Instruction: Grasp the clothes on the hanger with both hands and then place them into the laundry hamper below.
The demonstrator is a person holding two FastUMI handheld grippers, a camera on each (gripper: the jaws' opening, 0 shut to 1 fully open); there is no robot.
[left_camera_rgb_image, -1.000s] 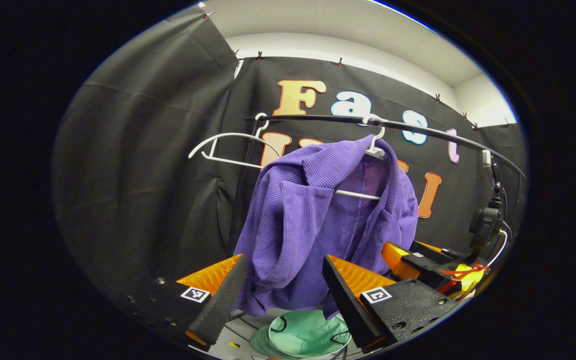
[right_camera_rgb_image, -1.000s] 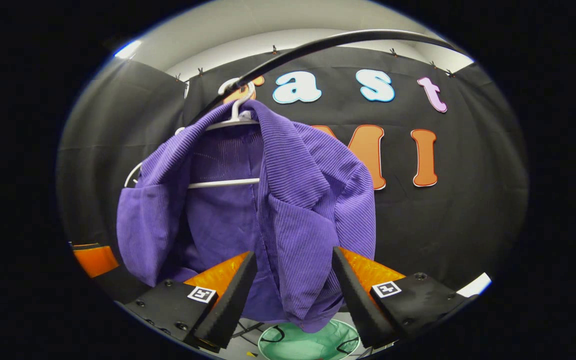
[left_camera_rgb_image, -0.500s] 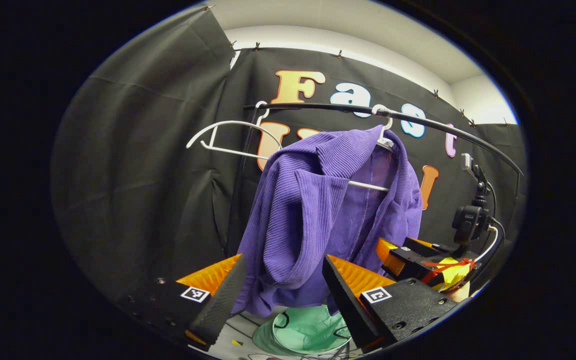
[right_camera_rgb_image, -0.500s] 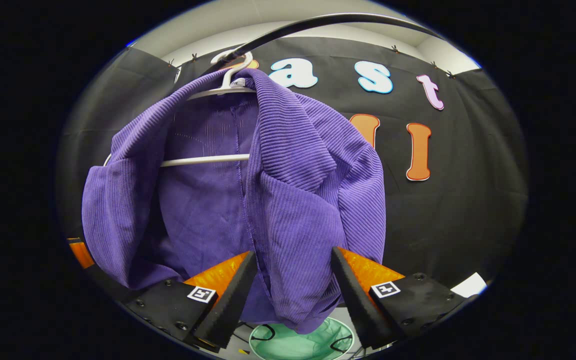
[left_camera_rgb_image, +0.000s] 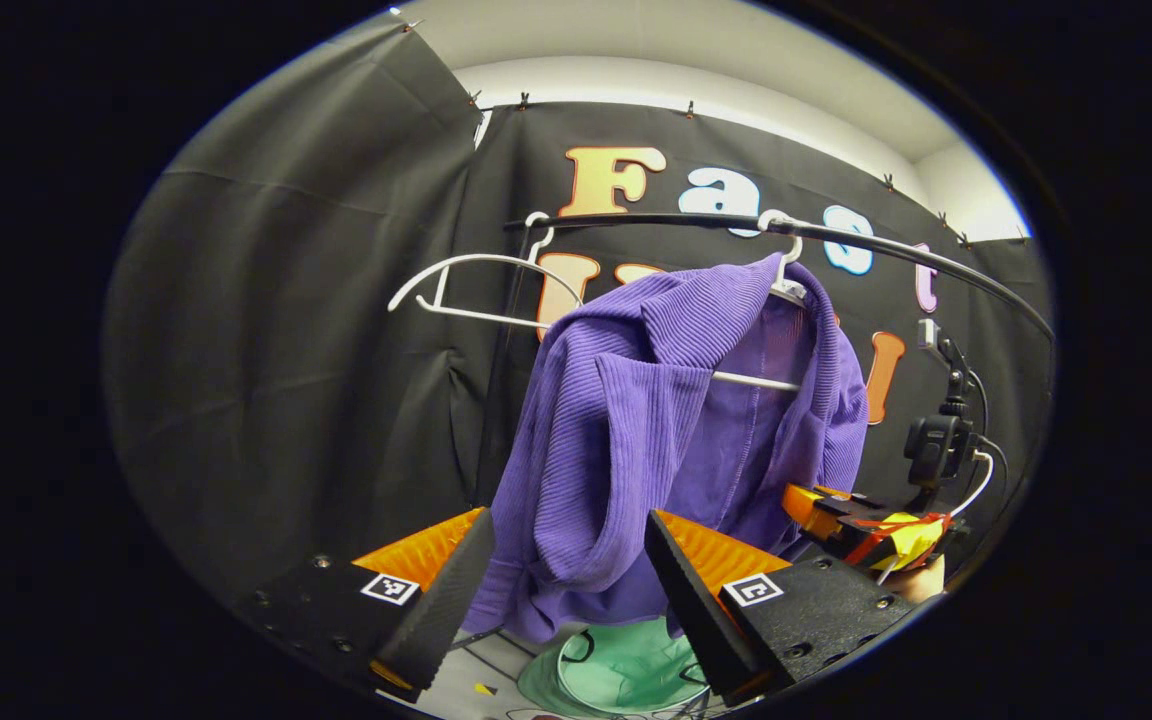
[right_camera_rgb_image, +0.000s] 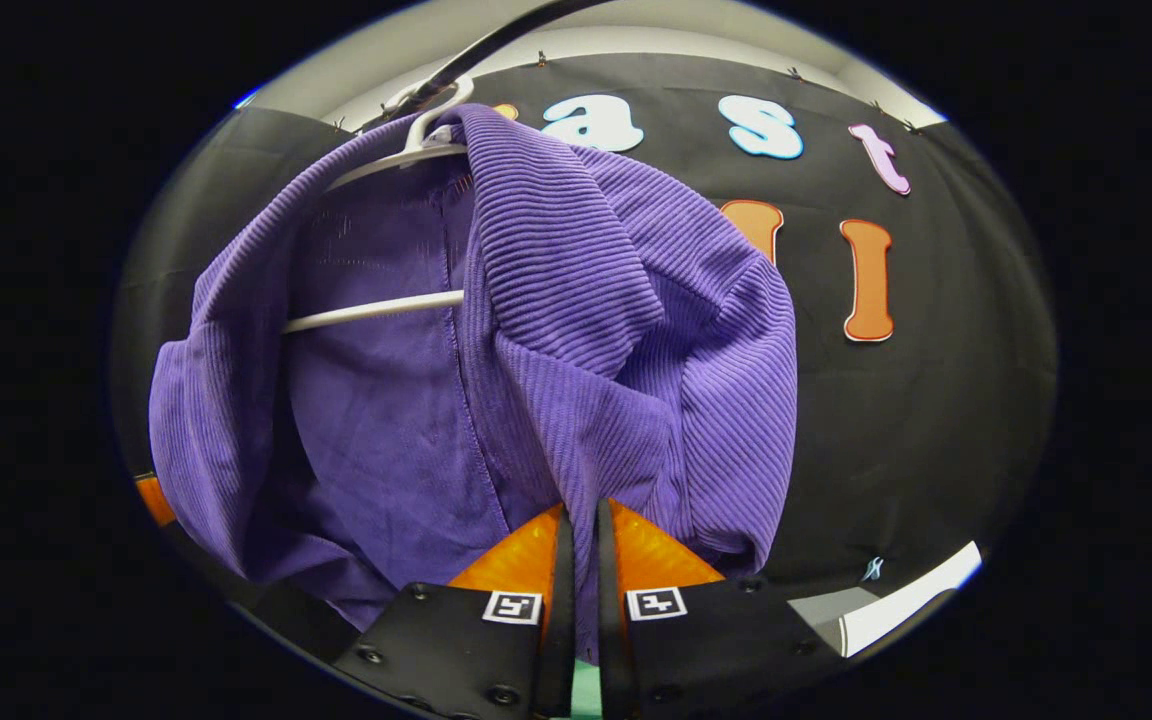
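The purple garment [right_camera_rgb_image: 576,330] is hung on a white hanger [right_camera_rgb_image: 376,310] from the black rail [left_camera_rgb_image: 836,240]. A fold of its front is clenched between the right gripper [right_camera_rgb_image: 576,560] fingers. The left gripper [left_camera_rgb_image: 556,570] fingers are spread around its hem. The green hamper [left_camera_rgb_image: 626,665] is seen below.

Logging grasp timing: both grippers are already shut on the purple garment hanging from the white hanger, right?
Not both. The left gripper is open around the purple garment, per the left gripper view. The right gripper is shut on it, on the white hanger.
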